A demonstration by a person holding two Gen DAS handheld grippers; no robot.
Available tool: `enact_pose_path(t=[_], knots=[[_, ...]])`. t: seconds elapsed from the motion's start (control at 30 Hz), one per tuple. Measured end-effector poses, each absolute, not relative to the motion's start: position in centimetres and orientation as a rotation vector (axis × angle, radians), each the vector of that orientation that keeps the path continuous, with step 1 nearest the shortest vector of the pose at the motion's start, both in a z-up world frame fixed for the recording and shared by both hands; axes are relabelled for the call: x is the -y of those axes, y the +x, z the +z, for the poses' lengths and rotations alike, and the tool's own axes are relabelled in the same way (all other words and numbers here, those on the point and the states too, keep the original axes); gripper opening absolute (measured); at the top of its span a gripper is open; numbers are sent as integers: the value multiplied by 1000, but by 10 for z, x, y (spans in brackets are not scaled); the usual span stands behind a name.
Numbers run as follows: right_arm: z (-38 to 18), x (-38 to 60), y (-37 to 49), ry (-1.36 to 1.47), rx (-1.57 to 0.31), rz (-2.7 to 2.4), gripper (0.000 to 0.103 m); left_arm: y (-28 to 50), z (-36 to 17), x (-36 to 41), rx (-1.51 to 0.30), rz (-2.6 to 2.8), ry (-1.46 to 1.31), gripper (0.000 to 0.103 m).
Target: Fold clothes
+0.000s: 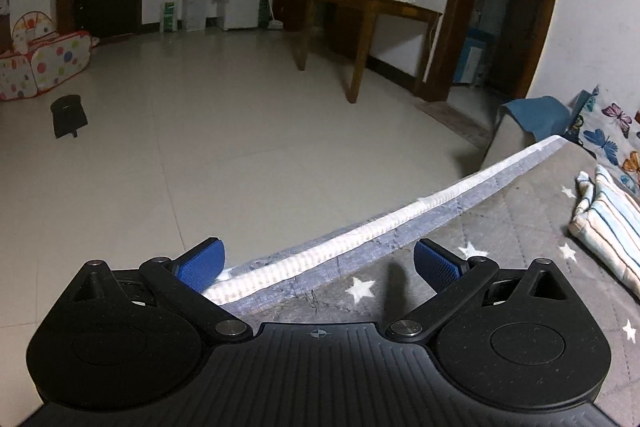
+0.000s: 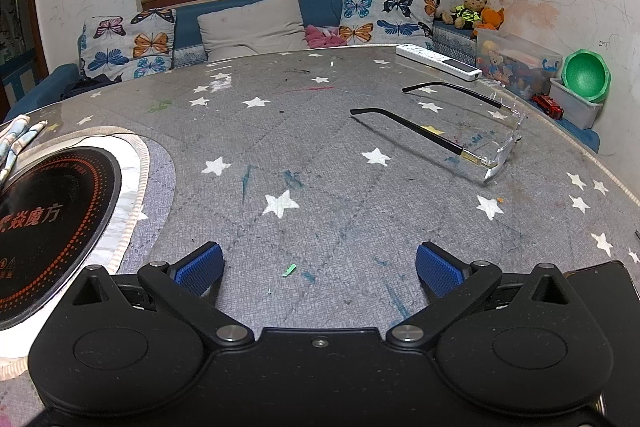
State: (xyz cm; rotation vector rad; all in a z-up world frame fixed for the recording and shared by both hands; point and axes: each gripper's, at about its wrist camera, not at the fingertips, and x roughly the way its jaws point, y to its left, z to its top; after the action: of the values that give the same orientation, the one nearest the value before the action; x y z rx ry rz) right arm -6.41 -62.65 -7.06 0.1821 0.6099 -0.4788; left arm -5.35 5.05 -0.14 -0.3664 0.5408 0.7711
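A folded striped cloth (image 1: 608, 223), white with blue and tan lines, lies on the grey star-patterned table cover (image 1: 500, 247) at the right of the left wrist view. Its corner also shows at the far left of the right wrist view (image 2: 16, 143). My left gripper (image 1: 318, 265) is open and empty, hovering over the table's near edge, well left of the cloth. My right gripper (image 2: 320, 267) is open and empty, low over the table cover (image 2: 320, 155), far right of the cloth.
A black induction cooker plate (image 2: 48, 223) sits on a round mat at the left. Glasses (image 2: 472, 131) and a white power strip (image 2: 438, 61) lie ahead right. A phone (image 2: 600, 307) lies by my right gripper. A sofa with butterfly cushions (image 2: 132, 45) lies beyond. Tiled floor (image 1: 200, 147) lies past the table edge.
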Motion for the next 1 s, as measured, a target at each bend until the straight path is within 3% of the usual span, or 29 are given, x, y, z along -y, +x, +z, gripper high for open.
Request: enact_pose_path(t=[1.0], knots=[[-71, 627, -64, 182, -610, -479, 103, -37, 2, -48, -603, 760, -325, 103]])
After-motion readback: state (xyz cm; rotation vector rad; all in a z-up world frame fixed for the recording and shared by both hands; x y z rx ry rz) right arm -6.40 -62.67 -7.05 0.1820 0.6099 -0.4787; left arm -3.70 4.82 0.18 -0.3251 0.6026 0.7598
